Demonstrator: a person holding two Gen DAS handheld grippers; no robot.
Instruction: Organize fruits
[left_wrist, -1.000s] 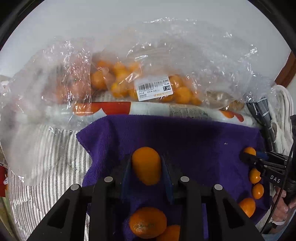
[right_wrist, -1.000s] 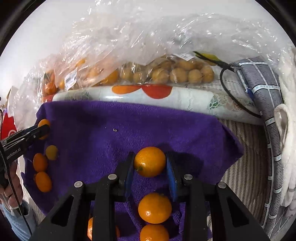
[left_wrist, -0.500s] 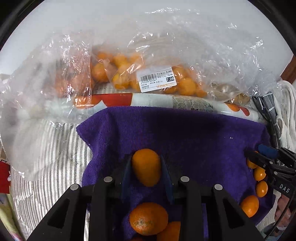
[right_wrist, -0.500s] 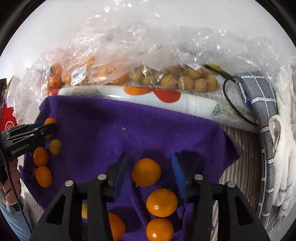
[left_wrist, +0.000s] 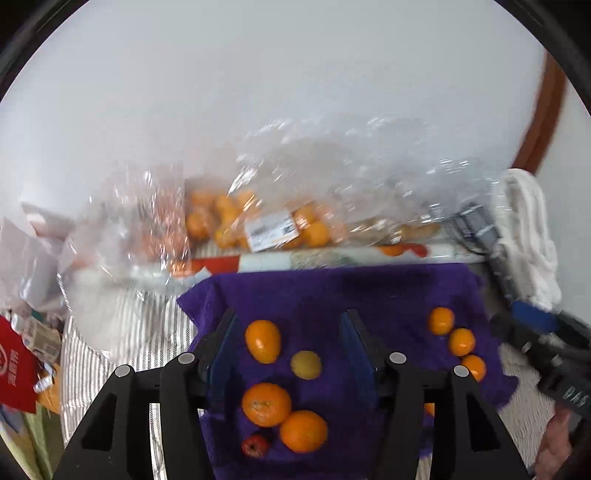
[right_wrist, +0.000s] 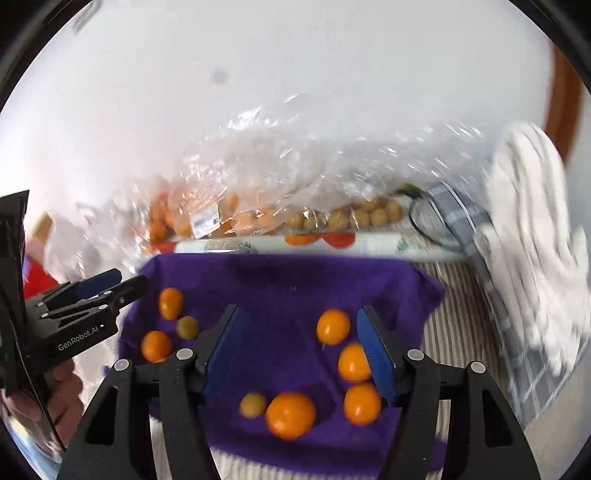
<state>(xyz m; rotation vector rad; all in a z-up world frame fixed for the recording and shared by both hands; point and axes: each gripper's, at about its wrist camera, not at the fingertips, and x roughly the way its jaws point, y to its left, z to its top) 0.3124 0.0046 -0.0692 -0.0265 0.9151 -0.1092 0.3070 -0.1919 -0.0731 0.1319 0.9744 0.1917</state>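
My left gripper (left_wrist: 288, 347) and right gripper (right_wrist: 299, 347) jaws are opening, gripping nothing; blurred kumquats (right_wrist: 333, 326) (edges smeared) dot the purple towel (right_wrist: 288, 273).

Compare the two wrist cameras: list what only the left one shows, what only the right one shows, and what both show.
Only the left wrist view shows a small red fruit at the near edge of the cloth and a red packet at far left.

Only the right wrist view shows a bag of tan round fruits and a black cable.

Both show the purple cloth, loose oranges on it, the bagged oranges with a label, and a white towel. The left gripper and right gripper are opening, gripping nothing.
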